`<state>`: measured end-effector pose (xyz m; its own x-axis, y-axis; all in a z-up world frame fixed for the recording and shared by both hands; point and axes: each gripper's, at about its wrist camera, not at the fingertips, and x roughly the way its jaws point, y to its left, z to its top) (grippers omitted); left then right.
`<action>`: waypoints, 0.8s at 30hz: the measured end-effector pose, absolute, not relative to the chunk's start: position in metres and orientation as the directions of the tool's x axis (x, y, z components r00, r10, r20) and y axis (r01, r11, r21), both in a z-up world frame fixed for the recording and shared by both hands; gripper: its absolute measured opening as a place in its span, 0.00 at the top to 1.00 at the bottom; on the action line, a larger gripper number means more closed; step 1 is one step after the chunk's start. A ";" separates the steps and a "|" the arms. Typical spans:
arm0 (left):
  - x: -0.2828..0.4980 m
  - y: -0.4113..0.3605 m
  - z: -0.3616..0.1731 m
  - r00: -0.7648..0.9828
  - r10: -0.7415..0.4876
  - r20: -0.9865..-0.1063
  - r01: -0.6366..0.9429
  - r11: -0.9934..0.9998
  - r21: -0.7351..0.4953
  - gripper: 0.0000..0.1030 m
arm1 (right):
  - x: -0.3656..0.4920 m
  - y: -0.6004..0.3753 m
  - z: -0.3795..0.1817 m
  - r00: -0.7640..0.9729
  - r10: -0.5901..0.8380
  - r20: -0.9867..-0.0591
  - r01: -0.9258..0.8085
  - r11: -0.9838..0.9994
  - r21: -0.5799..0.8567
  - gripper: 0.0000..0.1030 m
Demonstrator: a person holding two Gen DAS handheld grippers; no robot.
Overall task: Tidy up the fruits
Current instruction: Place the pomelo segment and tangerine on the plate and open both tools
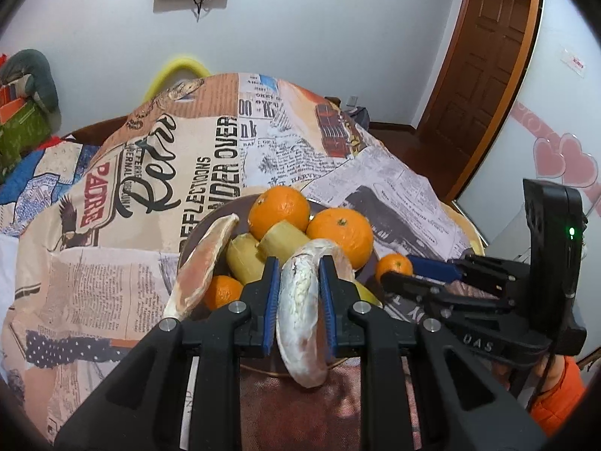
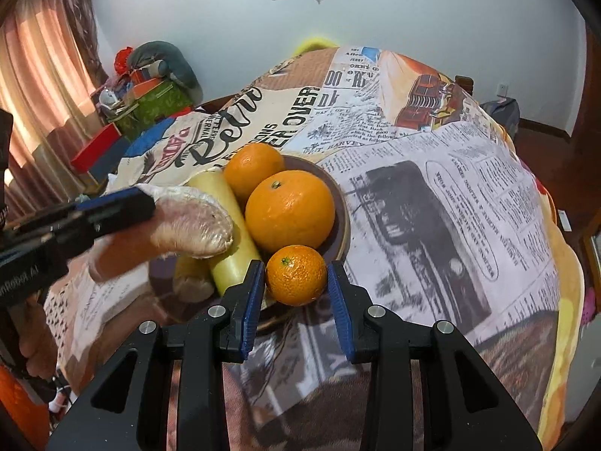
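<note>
- Two grippers work over one brown plate on a table with a newspaper-print cloth
- At the left rim of the plate a peeled pomelo segment leans, and a small orange lies just beside it
- In the middle, the left gripper has its blue pads pressed on a second wrapped pomelo segment; it is held above the near edge of the plate, not set down
- Behind it lie two pale sugarcane pieces and two big oranges, already on the plate
- At the right, the right gripper has a small mandarin between its pads, narrowly closed; it seems gripped, close to the plate rim
- My judgement: most fruits are gathered already; these two held pieces remain to be placed
</note>
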<state>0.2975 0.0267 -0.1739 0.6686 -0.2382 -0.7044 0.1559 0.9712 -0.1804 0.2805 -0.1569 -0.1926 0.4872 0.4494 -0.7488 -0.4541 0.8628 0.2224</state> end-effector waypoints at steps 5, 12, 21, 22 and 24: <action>0.297 0.026 -0.183 0.670 -0.170 -0.722 0.144 0.985 -0.098 0.79 | 0.287 -0.157 -0.199 0.474 0.449 -0.757 -0.453 0.862 0.227 0.69; 0.299 0.032 -0.190 0.660 -0.176 -0.731 0.127 0.984 -0.122 0.80 | 0.288 -0.156 -0.204 0.459 0.452 -0.765 -0.453 0.860 0.236 0.69; 0.292 0.032 -0.187 0.655 -0.148 -0.741 0.106 0.989 -0.103 0.80 | 0.288 -0.155 -0.198 0.461 0.453 -0.764 -0.461 0.857 0.230 0.68; 0.290 0.032 -0.185 0.656 -0.146 -0.740 0.105 0.989 -0.102 0.80 | 0.287 -0.155 -0.196 0.463 0.452 -0.762 -0.463 0.857 0.227 0.68; 0.287 0.033 -0.182 0.660 -0.146 -0.737 0.102 0.989 -0.104 0.80 | 0.284 -0.155 -0.193 0.468 0.452 -0.759 -0.464 0.857 0.225 0.68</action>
